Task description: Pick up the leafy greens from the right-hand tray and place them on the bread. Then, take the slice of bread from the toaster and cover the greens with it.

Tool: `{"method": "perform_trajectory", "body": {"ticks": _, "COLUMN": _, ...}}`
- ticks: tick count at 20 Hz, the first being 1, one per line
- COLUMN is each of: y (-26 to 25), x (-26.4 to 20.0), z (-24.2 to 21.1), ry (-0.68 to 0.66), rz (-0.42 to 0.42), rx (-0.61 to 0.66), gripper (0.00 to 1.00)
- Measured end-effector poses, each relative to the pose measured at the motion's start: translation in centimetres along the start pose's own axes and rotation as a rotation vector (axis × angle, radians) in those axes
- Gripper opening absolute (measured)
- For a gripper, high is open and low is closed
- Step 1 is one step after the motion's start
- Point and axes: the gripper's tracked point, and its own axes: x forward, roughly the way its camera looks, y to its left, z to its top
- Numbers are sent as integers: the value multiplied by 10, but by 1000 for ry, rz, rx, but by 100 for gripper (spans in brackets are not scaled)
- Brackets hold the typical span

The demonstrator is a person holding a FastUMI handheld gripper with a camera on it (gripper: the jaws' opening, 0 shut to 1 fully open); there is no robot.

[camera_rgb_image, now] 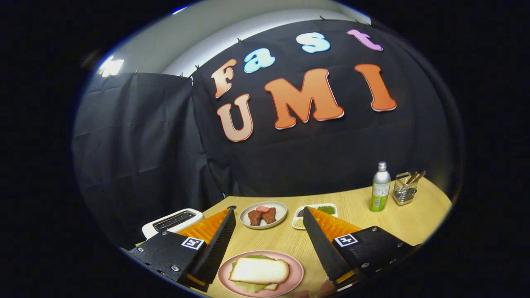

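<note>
The gripper (269,217) hangs above the wooden table (414,219) with its two fingers spread wide and nothing held between them. Low in the gap between the fingers sits a pink plate (295,274), and on it lies the slice of bread (259,270), flat, with the leafy greens (248,286) peeking out from under its edges and a second slice just visible beneath at the lower corner. The fingers stand clear of the plate on either side, not touching the bread.

Beyond the fingertips, a pale round plate (281,211) holds brown pieces of meat with a pink piece beside them. Just to its right a white divided tray (297,219) carries something green in one compartment, darker and paler contents in the others, partly hidden by the right finger. The white toaster (172,221) stands behind the left finger, its slot dark. Further right, well apart, a green bottle (380,188) stands upright next to a wire holder (404,191) with sticks in it
</note>
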Motion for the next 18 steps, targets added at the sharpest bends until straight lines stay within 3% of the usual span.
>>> {"method": "perform_trajectory", "body": {"ticks": 10, "y": -18, "x": -29, "z": 86, "ry": -268, "rz": -167, "rx": -195, "gripper": 98}}
{"method": "perform_trajectory", "body": {"ticks": 14, "y": -36, "x": -47, "z": 113, "ry": -343, "rz": -258, "rx": -212, "gripper": 98}}
{"method": "perform_trajectory", "body": {"ticks": 18, "y": -43, "x": -56, "z": 130, "ry": -394, "rz": -292, "rx": -244, "gripper": 98}}
